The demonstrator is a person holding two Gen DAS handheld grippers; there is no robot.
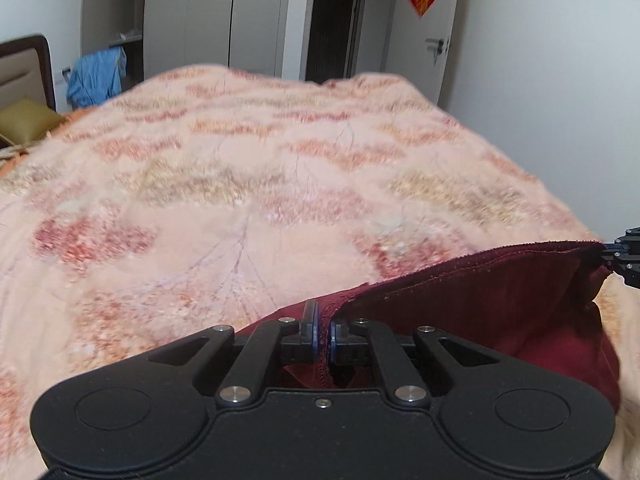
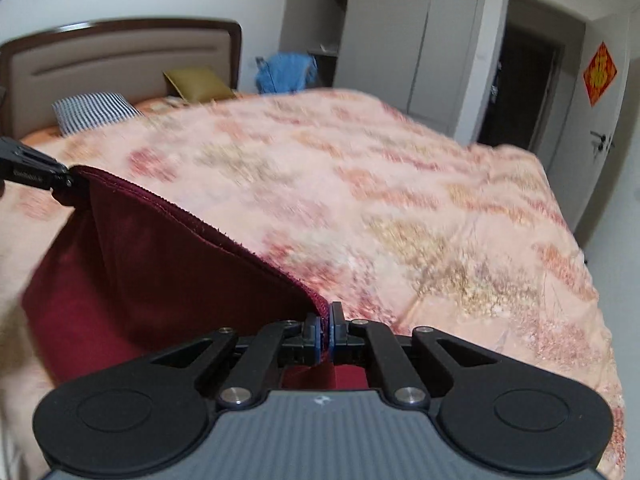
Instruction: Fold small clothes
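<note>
A dark red garment (image 1: 480,304) hangs stretched between my two grippers above the bed. My left gripper (image 1: 323,330) is shut on one corner of its hemmed edge. My right gripper (image 2: 325,326) is shut on the other corner; the garment (image 2: 160,264) spreads to the left of it. The right gripper shows at the right edge of the left wrist view (image 1: 624,254). The left gripper shows at the left edge of the right wrist view (image 2: 38,178). The lower part of the garment is hidden behind the gripper bodies.
A pink and orange patterned blanket (image 1: 240,168) covers the bed. A brown headboard (image 2: 120,60), a striped pillow (image 2: 92,110) and an olive cushion (image 2: 196,84) lie at the far end. Blue clothing (image 1: 98,76) hangs by the wardrobe. A dark doorway (image 1: 334,20) is behind.
</note>
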